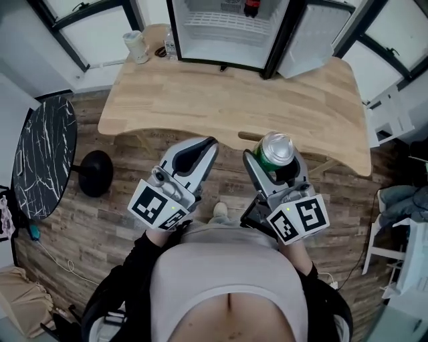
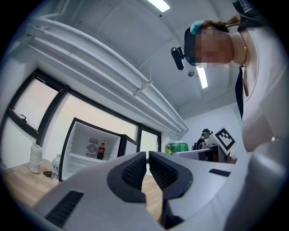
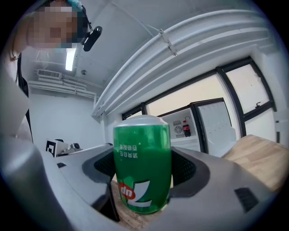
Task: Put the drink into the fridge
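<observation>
A green drink can (image 1: 275,151) (image 3: 142,164) sits between the jaws of my right gripper (image 1: 270,160) (image 3: 143,168), which is shut on it; its print reads upside down in the right gripper view. The can (image 2: 176,147) also shows past my left gripper (image 1: 200,154) (image 2: 147,168), whose jaws are shut with nothing between them. Both grippers are held close to the person's body, in front of the near edge of the wooden table (image 1: 227,100). At the table's far side stands a small white fridge (image 1: 227,30) (image 2: 92,149) (image 3: 187,128) with its door (image 1: 314,37) swung open to the right. A dark bottle (image 1: 251,7) (image 2: 101,150) (image 3: 185,128) stands inside.
A white cup (image 1: 136,47) and a clear water bottle (image 1: 170,44) stand at the table's far left corner beside the fridge. A black marble side table (image 1: 43,157) and a round black base (image 1: 95,173) are on the floor at left. White furniture (image 1: 401,200) is at right.
</observation>
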Tool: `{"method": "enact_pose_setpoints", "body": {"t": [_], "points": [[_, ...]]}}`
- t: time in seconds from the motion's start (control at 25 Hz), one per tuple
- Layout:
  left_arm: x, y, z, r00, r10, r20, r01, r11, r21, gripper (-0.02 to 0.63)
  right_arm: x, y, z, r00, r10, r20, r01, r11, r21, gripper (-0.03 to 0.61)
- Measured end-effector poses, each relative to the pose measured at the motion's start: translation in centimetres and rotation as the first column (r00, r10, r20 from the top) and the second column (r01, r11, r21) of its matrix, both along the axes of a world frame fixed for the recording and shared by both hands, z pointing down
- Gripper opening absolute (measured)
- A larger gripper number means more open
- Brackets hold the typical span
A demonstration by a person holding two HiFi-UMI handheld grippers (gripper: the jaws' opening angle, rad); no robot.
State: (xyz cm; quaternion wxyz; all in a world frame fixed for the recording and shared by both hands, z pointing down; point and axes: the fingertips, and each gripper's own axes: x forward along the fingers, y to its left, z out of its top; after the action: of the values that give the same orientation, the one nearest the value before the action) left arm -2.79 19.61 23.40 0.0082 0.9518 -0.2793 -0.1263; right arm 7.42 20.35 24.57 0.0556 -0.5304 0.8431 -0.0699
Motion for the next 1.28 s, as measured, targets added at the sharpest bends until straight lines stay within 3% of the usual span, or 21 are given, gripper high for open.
{"method": "enact_pose_setpoints", "body": {"t": [0.92, 1.28], "points": [[3.0, -5.9, 1.4, 0.999, -0.025, 0.02, 0.026, 0.999, -0.047, 0.023, 1.8, -6.3, 1.1, 0.997, -0.068, 0.033, 0.068, 0.997, -0.024, 0.356], [2.1, -8.5, 2.0, 0.999, -0.053, 0.012, 0.054, 0.996, -0.065, 0.023, 1.0, -9.0, 1.7, 0.996, -0.074, 0.042, 0.075, 0.997, -0.034, 0.356]]}}
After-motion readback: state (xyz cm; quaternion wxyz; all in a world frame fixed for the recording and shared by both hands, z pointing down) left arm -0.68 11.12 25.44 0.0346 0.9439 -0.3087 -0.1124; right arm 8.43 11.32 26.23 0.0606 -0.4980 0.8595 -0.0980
